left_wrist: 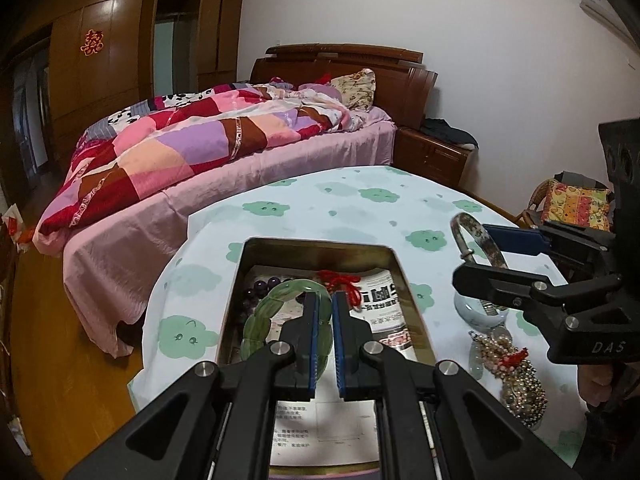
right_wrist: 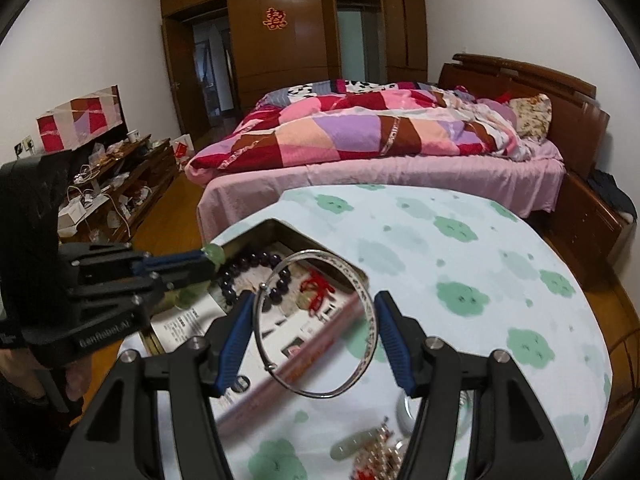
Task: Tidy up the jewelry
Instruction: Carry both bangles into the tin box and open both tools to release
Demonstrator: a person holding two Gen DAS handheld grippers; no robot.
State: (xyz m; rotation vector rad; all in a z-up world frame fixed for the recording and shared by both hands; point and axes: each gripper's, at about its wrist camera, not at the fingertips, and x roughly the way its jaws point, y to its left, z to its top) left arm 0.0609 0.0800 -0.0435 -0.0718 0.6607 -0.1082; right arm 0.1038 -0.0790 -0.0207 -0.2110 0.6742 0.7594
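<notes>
Green jade, a chunky segmented bangle [left_wrist: 276, 312], sits pinched between the left gripper's [left_wrist: 323, 344] blue pads, which stand only a narrow gap apart, right over the open rectangular metal tin [left_wrist: 320, 249]. Inside that tin lie a dark purple bead bracelet [right_wrist: 256, 276] and a red knotted cord charm [right_wrist: 318, 286] on printed paper. Just right of the tin, the right gripper [right_wrist: 316, 340] spreads wide, its pads pressing both sides of a thin silver hoop bangle [right_wrist: 320, 320], held above the cloud-print tablecloth [right_wrist: 460, 248]. A beaded jewelry heap [left_wrist: 516, 376] lies right of the tin.
</notes>
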